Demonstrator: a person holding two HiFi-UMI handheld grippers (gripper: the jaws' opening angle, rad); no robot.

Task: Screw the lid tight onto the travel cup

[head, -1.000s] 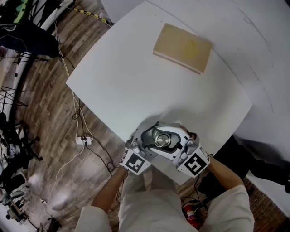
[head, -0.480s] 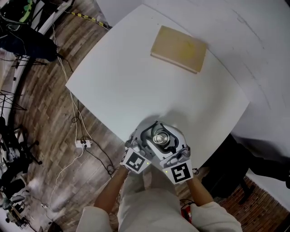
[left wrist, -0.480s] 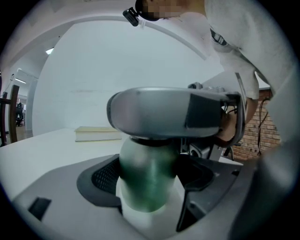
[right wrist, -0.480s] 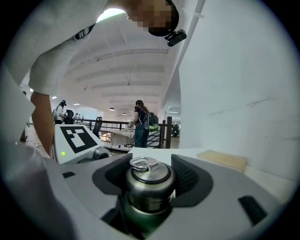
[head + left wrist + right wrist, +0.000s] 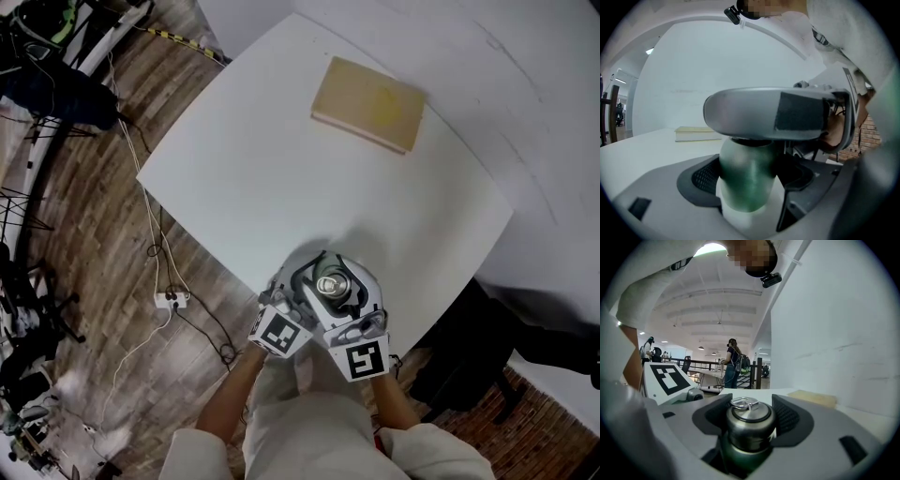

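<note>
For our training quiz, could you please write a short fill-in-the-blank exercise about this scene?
The right tongs clamp the travel cup's ____.
The left tongs clamp its ____ body.
A tan block lies on the ____ table.
Missing: lid, green, white.

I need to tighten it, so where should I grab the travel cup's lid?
Take the lid by its round side wall, jaws on opposite sides, coming in level: the travel cup stands upright, and the top ring is probably too thin.
</note>
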